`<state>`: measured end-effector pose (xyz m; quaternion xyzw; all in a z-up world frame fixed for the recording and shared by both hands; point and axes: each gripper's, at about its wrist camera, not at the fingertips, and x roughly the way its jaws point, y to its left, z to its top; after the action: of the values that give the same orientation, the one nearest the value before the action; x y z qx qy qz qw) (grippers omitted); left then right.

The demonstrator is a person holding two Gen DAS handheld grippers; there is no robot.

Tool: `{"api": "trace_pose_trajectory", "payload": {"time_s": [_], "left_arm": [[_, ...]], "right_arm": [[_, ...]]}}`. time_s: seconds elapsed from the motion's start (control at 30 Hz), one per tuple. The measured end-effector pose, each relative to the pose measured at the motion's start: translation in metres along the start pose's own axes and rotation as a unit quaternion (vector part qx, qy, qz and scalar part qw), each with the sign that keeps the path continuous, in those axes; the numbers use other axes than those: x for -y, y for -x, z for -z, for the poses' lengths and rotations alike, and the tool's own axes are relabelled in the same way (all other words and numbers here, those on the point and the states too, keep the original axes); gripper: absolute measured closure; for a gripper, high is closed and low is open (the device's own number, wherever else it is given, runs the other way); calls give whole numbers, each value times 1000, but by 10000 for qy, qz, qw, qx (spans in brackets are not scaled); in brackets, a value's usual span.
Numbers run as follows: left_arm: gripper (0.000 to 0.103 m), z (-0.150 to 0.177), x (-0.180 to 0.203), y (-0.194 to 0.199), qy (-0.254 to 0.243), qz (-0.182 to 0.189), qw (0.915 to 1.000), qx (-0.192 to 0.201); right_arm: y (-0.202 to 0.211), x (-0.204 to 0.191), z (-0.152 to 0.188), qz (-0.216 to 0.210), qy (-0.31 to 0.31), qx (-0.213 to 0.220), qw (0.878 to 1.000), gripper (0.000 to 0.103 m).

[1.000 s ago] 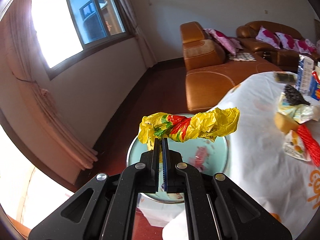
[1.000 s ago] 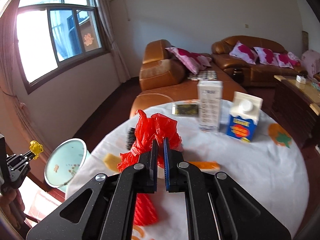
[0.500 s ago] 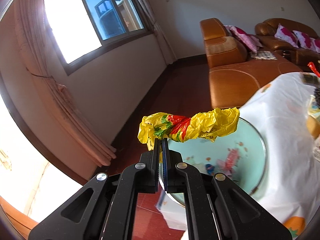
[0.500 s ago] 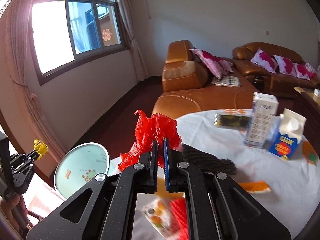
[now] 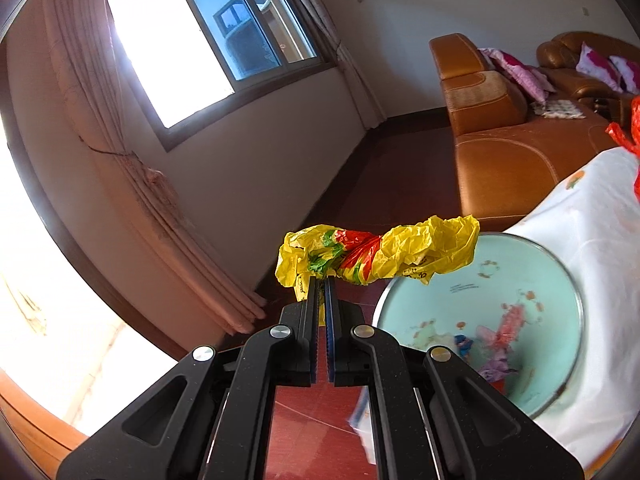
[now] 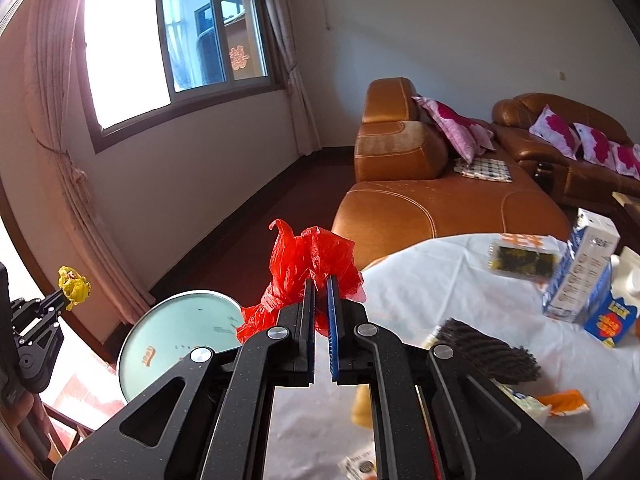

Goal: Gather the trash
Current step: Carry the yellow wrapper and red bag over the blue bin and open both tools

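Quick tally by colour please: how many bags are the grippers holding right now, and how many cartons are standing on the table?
Yellow bag, in left gripper: 1
Red bag, in right gripper: 1
White-and-blue carton: 1
Blue carton: 1
Total: 4

Both grippers share 1 build. The left gripper (image 5: 320, 280) is matte black with a fine speckle, its 2 forked arms pierced by triangular cut-outs and pinned by 4 round silver screws; its jaws carry thin blue toothed strips on their inner faces. The right gripper (image 6: 320, 280) looks identical, with 4 silver screws and blue-edged jaws.
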<state>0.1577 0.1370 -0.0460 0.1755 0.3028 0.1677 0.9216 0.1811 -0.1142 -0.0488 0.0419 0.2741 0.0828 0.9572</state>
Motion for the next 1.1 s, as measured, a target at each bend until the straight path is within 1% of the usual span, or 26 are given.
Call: {"api": "trace_pose_trajectory", "payload": {"time_s": [0.23, 0.53, 0.7, 0.83, 1.1], "left_arm": [[101, -1, -4, -9, -14, -115, 9999, -83], [100, -2, -4, -17, -93, -271, 9995, -101], [100, 0, 0, -19, -157, -354, 9992, -120], [100, 0, 1, -22, -190, -390, 9990, -129], [100, 0, 2, -26, -200, -337, 9991, -171]], "right_arm": [[-18, -15, -2, -99, 161, -63, 9998, 97], [-31, -31, -3, -145, 327, -113, 9993, 97], [-42, -44, 0, -220, 475, -221, 9984, 97], [-48, -52, 3, -279, 591, -281, 9975, 97], [-56, -65, 8, -351, 731, -386, 9960, 97]]}}
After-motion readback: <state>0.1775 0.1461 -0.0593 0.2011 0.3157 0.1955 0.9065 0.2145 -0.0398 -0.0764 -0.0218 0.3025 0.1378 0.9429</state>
